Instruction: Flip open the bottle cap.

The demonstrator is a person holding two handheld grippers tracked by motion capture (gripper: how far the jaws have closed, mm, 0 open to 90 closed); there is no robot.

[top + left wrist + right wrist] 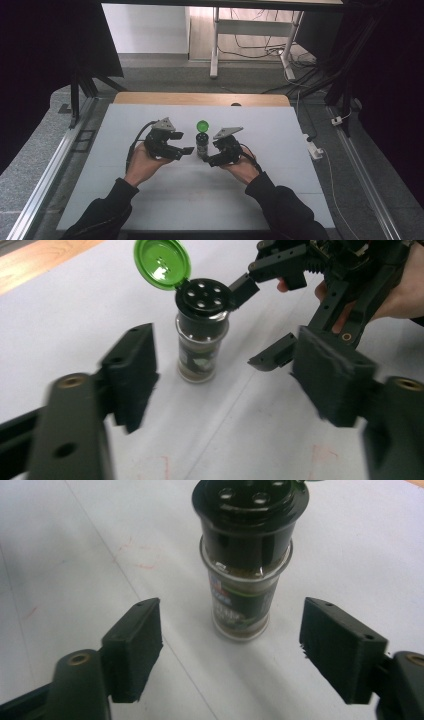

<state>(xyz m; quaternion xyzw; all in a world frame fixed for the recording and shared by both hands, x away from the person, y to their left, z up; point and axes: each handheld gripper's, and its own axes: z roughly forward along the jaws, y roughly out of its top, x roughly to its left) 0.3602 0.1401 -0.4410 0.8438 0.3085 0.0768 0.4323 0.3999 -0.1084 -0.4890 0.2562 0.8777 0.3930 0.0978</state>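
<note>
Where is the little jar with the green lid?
In the high view, the spice jar stands upright mid-table, between the left gripper and right gripper, green lid flipped open.

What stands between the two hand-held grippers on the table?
A spice jar with its green flip lid open, upright between them in the high view.

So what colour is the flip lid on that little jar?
Bright green flip lid, standing open; clearest in the left gripper view.

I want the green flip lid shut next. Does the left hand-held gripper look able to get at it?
Probably yes. The green flip lid stands open above the spice jar, the left hand-held gripper is open beside it, with nothing between.
</note>
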